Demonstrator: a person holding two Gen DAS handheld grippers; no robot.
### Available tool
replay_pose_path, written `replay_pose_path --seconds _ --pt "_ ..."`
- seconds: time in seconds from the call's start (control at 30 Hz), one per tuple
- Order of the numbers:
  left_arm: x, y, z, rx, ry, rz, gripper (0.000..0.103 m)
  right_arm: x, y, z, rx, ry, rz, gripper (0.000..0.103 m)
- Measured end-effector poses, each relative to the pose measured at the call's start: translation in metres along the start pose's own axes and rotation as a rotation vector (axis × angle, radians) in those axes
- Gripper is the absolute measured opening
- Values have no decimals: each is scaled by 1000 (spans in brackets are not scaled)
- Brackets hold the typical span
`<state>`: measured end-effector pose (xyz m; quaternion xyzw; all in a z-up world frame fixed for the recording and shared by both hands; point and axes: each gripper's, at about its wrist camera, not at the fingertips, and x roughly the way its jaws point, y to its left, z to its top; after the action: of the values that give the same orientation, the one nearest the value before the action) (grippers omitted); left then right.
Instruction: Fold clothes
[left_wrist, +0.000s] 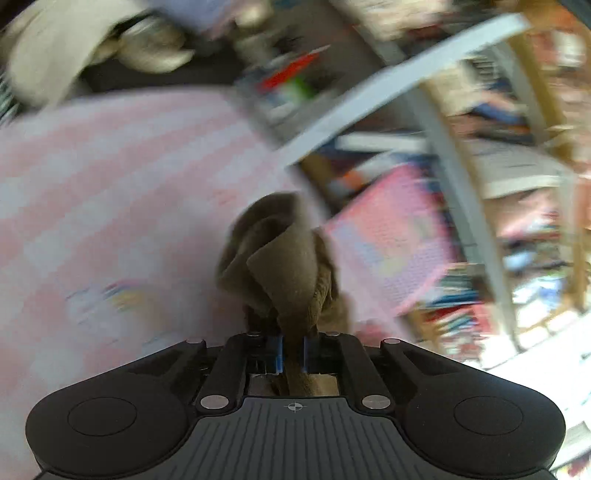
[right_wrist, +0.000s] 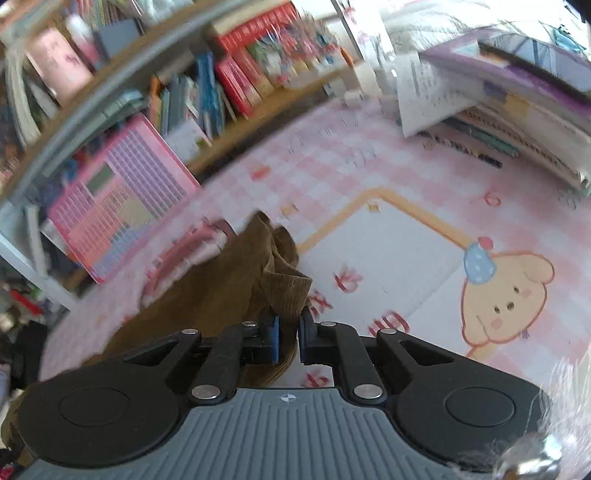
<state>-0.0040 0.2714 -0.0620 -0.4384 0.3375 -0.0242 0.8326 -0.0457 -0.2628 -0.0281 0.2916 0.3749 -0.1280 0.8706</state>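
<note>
Both tongs are clamped on the same brown corduroy garment (right_wrist: 207, 291): left tongs (left_wrist: 293, 352) pinch a bunched wad, right tongs (right_wrist: 289, 338) grip a ribbed hem. From the right tongs I see it trail down-left onto the pink checked table (right_wrist: 369, 162), so I'd guess spreading it comes next. Bookshelf (right_wrist: 221, 85) and pink grid board (right_wrist: 122, 192) sit close by.
</note>
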Motion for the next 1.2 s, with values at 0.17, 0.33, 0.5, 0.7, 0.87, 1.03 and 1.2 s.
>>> replay_pose_path --seconds 0.17,0.33,0.5,0.7,0.87,1.03,1.2 --pt "9 17 -6 -48 18 42 10 15 0 -16 -42 60 -84 11" --pt "0 11 -2 17 25 95 20 3 9 -25 -91 38 -103 32" --pt "-17 -8 -6 136 -23 113 38 -22 28 -44 -155 11 -85 43" --pt "-32 -15 -16 197 11 92 45 -42 56 -75 -276 3 -74 59" --pt "-39 -14 -34 236 59 107 45 -54 76 -101 -379 11 -54 68" --pt "-44 -14 -49 257 86 105 53 -56 92 -123 -457 51 -15 72" --pt "-42 -13 -51 241 99 103 60 -52 108 -131 -516 64 14 76"
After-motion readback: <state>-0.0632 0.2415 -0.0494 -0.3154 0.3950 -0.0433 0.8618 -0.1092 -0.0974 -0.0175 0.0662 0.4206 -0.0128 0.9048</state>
